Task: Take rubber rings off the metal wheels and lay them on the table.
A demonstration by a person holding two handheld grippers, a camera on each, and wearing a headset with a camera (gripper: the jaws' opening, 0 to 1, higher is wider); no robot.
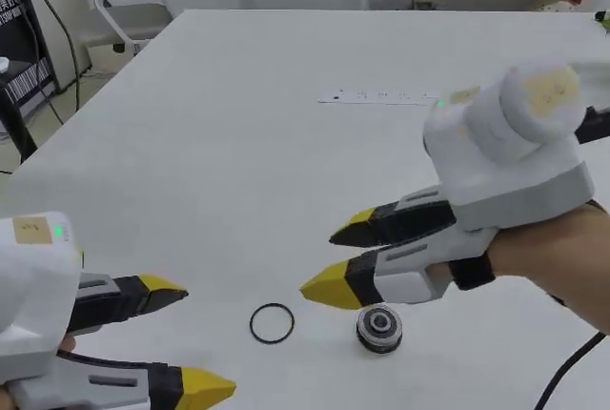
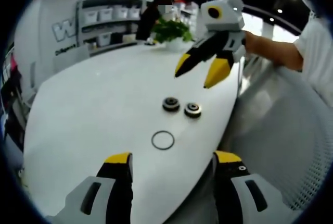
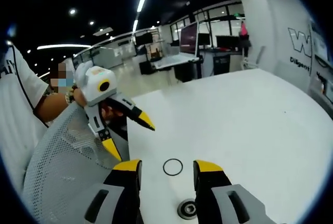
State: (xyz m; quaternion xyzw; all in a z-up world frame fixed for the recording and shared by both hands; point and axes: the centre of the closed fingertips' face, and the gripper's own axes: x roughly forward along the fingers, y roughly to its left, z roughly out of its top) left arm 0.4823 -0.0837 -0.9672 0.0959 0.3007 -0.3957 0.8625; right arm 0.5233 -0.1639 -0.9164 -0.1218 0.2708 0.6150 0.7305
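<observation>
In the head view, a thin rubber ring (image 1: 272, 323) lies flat near the worktop's (image 1: 238, 143) near edge, just beside a metal wheel (image 1: 379, 327). The right gripper (image 1: 319, 262) hangs open and empty over the wheel.

In the left gripper view, the left gripper (image 2: 173, 158) is wide open and empty too.

In the right gripper view, the ring lies just past the jaw tips. It looks soft, light and stretchy, so a ring on a wheel is best pinched at the wheel's rim.

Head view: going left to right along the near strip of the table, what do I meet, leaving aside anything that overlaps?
left gripper, white with yellow-tipped black jaws → thin black rubber ring lying flat → small round metal wheel
</observation>
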